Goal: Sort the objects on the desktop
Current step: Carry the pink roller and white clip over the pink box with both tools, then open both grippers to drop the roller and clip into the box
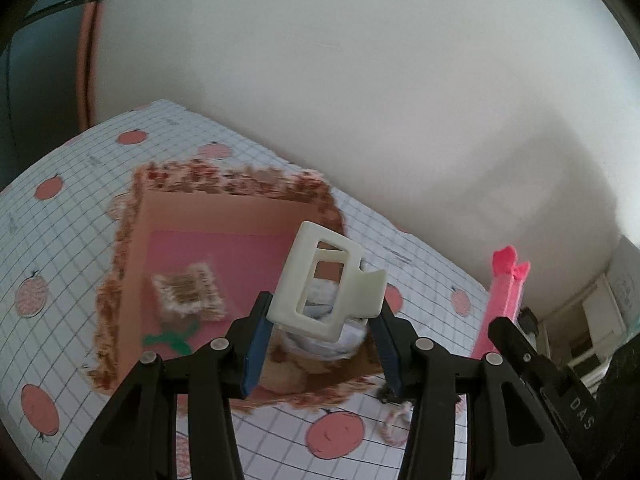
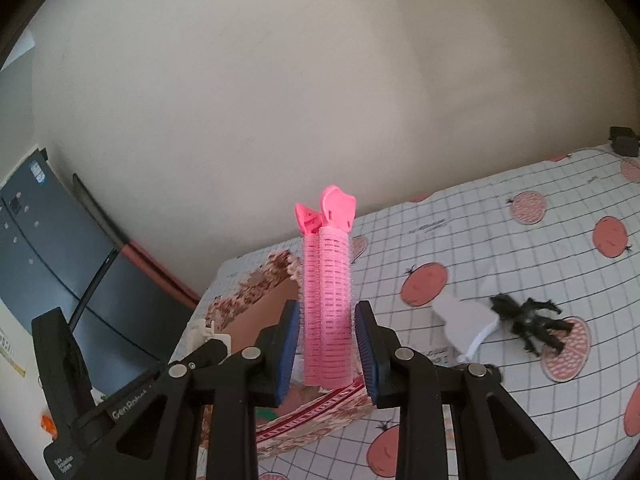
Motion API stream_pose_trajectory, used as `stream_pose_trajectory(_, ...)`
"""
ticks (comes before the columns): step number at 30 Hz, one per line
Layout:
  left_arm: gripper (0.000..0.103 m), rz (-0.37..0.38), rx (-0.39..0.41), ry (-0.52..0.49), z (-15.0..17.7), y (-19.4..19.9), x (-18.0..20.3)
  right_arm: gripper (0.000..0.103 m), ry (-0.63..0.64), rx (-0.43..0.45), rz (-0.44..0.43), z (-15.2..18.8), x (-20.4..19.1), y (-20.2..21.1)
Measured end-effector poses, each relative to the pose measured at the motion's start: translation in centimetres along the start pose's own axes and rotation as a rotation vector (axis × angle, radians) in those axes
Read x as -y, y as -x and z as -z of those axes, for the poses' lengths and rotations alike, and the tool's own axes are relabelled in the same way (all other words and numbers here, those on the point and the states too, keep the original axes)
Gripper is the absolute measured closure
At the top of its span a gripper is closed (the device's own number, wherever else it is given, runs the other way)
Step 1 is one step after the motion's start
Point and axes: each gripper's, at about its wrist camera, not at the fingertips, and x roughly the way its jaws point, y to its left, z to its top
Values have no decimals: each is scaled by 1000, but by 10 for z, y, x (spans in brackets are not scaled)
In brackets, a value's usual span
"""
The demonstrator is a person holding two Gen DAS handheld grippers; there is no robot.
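Cream plastic first: in the left wrist view the left gripper (image 1: pixel 322 338) is clamped on a cream hair claw clip (image 1: pixel 326 286), blue pads pressed against its base, the clip tilted up toward 12 o'clock. Below it sits a cardboard box (image 1: pixel 132 264) with a brown speckled rim and pink floor — a small woven piece (image 1: pixel 188 292) lies inside at 9 o'clock from the clip. The box rests on a grid tablecloth (image 1: pixel 60 248) printed with orange fruit.

In the right wrist view the right gripper (image 2: pixel 326 350) pinches a pink hair roller clip (image 2: pixel 326 292), standing upright. The box (image 2: pixel 256 292) shows at 9 o'clock of it. At 3 o'clock — well apart — a black hair tie (image 2: pixel 528 322) lies on the cloth beside a white flat piece (image 2: pixel 464 316).
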Motion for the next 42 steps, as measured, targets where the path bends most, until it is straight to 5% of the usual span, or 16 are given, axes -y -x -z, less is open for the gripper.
stream_pose_trajectory(26,53,-130,45,195,-8,22,-68,72,124,-175,-105,47,-76,-49)
stream_pose_trajectory(42,53,-138,-87,211,4,-14,-77,72,123,-274,-73,67,-66,-79)
